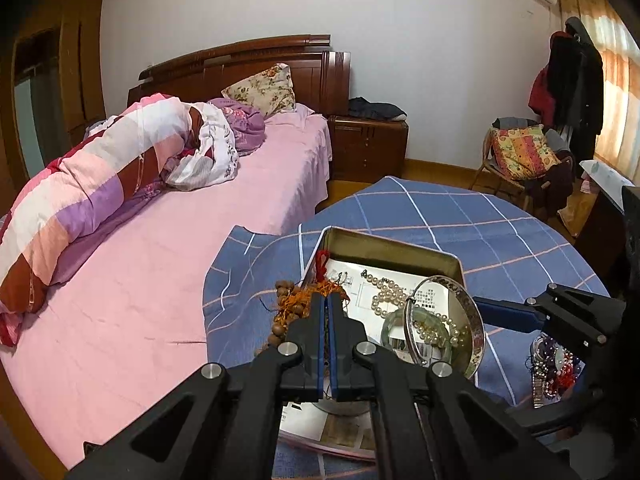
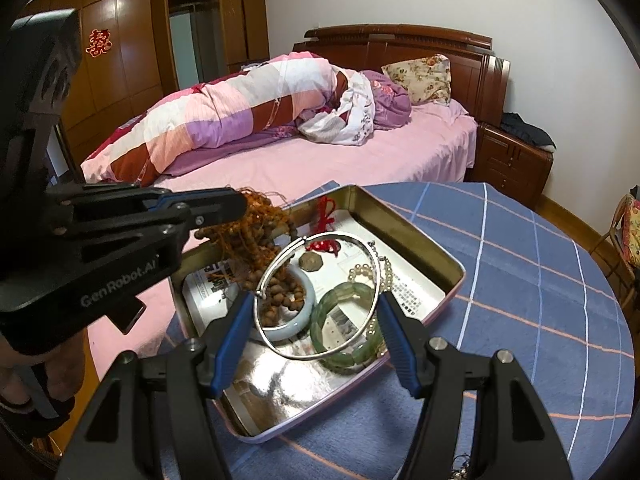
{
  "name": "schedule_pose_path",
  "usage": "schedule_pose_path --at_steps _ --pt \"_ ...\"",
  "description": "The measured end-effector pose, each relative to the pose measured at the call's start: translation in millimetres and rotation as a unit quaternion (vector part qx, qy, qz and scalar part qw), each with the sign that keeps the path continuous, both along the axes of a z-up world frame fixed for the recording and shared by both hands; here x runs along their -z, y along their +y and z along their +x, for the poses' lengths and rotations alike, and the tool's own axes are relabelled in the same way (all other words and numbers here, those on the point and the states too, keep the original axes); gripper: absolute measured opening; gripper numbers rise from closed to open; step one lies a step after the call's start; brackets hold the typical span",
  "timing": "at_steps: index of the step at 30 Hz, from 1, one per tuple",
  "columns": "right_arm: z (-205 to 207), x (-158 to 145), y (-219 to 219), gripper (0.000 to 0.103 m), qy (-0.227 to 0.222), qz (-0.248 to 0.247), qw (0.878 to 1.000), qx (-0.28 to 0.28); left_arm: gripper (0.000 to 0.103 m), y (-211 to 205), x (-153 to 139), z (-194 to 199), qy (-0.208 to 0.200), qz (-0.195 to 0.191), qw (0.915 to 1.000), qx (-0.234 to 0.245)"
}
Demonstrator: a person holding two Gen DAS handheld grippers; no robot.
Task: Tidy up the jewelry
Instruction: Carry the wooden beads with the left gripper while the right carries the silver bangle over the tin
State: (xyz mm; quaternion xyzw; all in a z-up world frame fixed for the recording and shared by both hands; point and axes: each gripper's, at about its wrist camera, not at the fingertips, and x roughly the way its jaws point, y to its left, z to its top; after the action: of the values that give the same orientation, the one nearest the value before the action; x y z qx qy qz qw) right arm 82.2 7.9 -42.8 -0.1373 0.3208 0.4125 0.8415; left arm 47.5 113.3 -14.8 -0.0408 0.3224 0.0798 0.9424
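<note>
The right gripper [image 2: 318, 312] is holding a thin silver bangle [image 2: 320, 294] across its width, one blue pad pressing on each side of the hoop, so the jaws are standing half spread around it. The left gripper [image 1: 327, 300] is pressed fully together, pinching the orange cord of a string of brown wooden beads [image 2: 276, 292] that is dangling into the tin below.

The bangle is looking stiff, light and smooth, likely to slip or twist between the pads, so holding it across opposite sides is suiting it best. The beads are hanging limp and tangled; the cord is the sensible place to pinch, though loops may be snagging on other pieces.

Both are hovering over an open metal tin [image 2: 424, 236] lined with printed paper, which is resting on the blue checked counter [image 2: 540, 280]. Inside are lying a pale jade bangle [image 2: 298, 312], a green stone bracelet [image 2: 344, 344], a pearl strand [image 1: 386, 292] and a red knotted charm [image 2: 326, 246].
</note>
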Motion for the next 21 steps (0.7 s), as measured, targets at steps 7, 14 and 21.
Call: schedule_pose_path --at_steps 7,14,21 --pt "0 4 2 0.066 0.003 -0.005 1.000 -0.002 0.000 0 6 4 0.011 0.000 0.9999 0.003" --pt "3 10 4 0.066 0.007 -0.015 1.000 0.000 0.000 0 14 7 0.023 -0.004 0.9997 0.007" --pt "5 12 3 0.066 0.009 -0.019 1.000 0.001 0.000 0 19 10 0.030 -0.005 0.9995 0.008"
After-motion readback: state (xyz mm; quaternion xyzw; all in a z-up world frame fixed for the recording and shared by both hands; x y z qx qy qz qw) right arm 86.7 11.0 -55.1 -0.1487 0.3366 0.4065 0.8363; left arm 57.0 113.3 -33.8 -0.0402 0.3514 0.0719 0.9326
